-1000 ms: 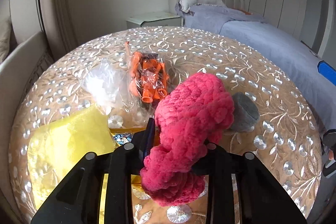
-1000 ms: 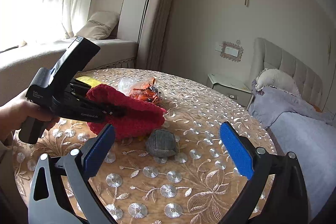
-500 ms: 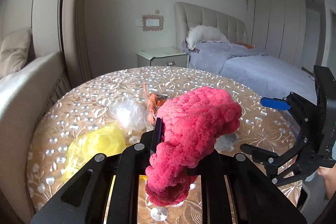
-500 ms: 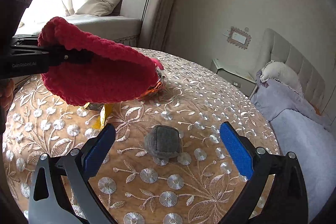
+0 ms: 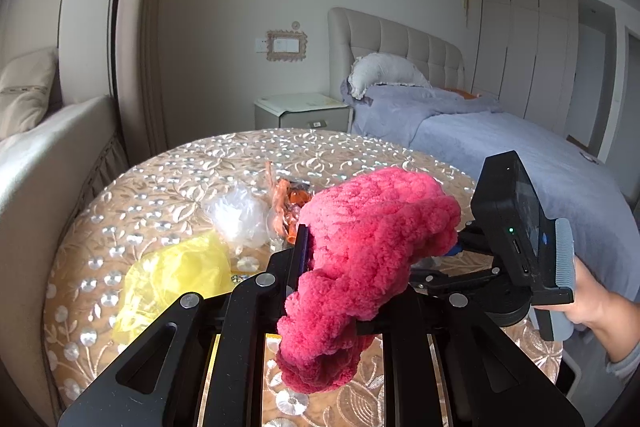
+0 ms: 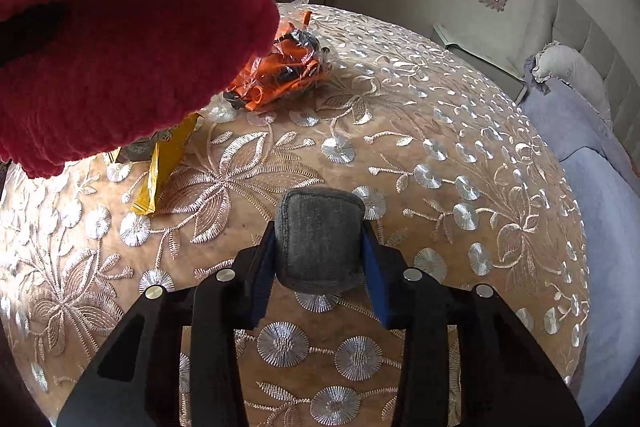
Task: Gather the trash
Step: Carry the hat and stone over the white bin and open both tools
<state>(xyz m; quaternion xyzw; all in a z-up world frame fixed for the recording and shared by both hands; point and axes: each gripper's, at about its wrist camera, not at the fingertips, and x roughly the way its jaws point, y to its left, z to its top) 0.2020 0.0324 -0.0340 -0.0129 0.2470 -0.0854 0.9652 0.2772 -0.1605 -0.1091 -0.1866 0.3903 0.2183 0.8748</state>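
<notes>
Gripping a red knit item, the left gripper holds it raised above the counter, fingers closed on it. The right gripper is closed on a grey pad resting on the counter. An orange wrapper, a yellow bag and clear plastic lie farther back.

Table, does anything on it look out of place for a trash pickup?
Yes: both held things look like soft goods, not trash. The left gripper holds a red knit piece, the right gripper a grey pad, while the wrappers lie on the table.
</notes>
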